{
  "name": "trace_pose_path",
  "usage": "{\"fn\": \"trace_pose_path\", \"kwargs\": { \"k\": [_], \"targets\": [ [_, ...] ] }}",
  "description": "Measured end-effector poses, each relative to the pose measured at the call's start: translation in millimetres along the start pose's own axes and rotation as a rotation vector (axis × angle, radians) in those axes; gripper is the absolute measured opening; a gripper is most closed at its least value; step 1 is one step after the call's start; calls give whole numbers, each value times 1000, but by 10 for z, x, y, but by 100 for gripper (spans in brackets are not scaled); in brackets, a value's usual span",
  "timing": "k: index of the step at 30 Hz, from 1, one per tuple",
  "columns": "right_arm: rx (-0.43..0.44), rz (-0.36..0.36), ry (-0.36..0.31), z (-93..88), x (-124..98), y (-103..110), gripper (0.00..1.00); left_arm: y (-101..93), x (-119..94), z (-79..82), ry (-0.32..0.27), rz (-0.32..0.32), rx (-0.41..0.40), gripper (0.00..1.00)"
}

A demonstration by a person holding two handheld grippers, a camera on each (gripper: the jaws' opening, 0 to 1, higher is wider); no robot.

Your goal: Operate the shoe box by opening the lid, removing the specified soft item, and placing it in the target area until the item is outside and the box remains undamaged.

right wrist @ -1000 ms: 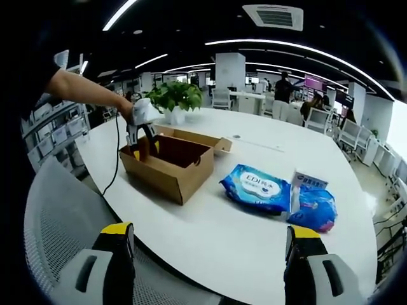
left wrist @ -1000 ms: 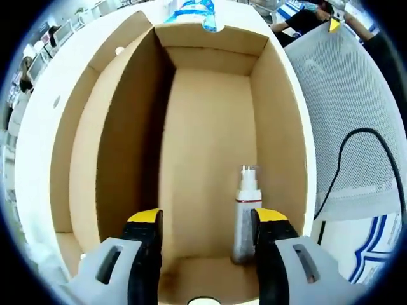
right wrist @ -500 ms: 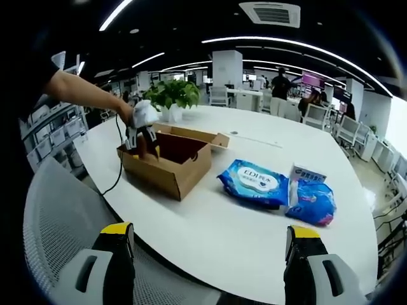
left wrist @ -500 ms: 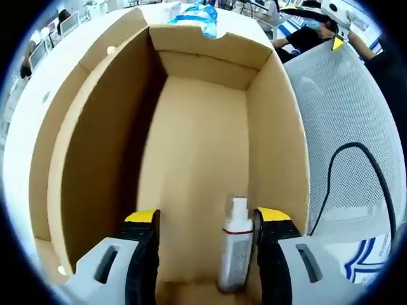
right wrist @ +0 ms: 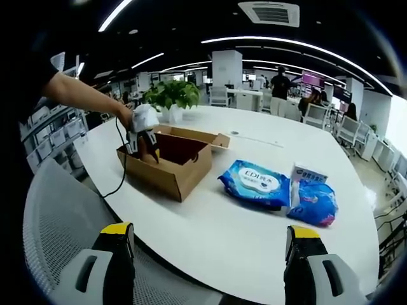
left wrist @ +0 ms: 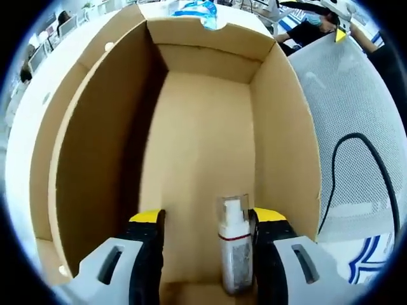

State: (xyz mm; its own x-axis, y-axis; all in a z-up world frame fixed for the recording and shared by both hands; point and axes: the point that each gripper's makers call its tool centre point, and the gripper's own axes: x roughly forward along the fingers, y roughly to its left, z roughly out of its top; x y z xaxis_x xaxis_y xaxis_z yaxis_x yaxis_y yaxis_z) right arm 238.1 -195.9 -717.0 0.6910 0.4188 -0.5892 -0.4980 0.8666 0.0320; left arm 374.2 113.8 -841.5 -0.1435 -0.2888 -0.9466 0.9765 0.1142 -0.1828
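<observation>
Reaching into the open shoe box point(left wrist: 203, 159), the left gripper point(left wrist: 205, 254) holds its jaws spread beside a spray bottle point(left wrist: 234, 254) lying near the right wall. Closing off-centre could tear cardboard. The right gripper point(right wrist: 206, 260) hovers open above the surface point(right wrist: 254, 235).

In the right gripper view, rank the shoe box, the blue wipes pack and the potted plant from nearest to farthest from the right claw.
1. Blue wipes pack, on the table, right of centre.
2. Shoe box, left of the pack, too close to call against it.
3. Potted plant, behind the box.
</observation>
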Motion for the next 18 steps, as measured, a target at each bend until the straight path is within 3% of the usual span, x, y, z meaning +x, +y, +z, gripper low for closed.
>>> {"fn": "trace_pose_path", "kwargs": {
  "k": [8, 18],
  "targets": [
    [-1, 4, 8, -23, -3, 1, 99, 88, -63, -93, -8, 36, -28, 56],
    [-5, 7, -8, 41, -5, 15, 99, 106, -205, -82, -32, 45, -44, 56]
  ]
}}
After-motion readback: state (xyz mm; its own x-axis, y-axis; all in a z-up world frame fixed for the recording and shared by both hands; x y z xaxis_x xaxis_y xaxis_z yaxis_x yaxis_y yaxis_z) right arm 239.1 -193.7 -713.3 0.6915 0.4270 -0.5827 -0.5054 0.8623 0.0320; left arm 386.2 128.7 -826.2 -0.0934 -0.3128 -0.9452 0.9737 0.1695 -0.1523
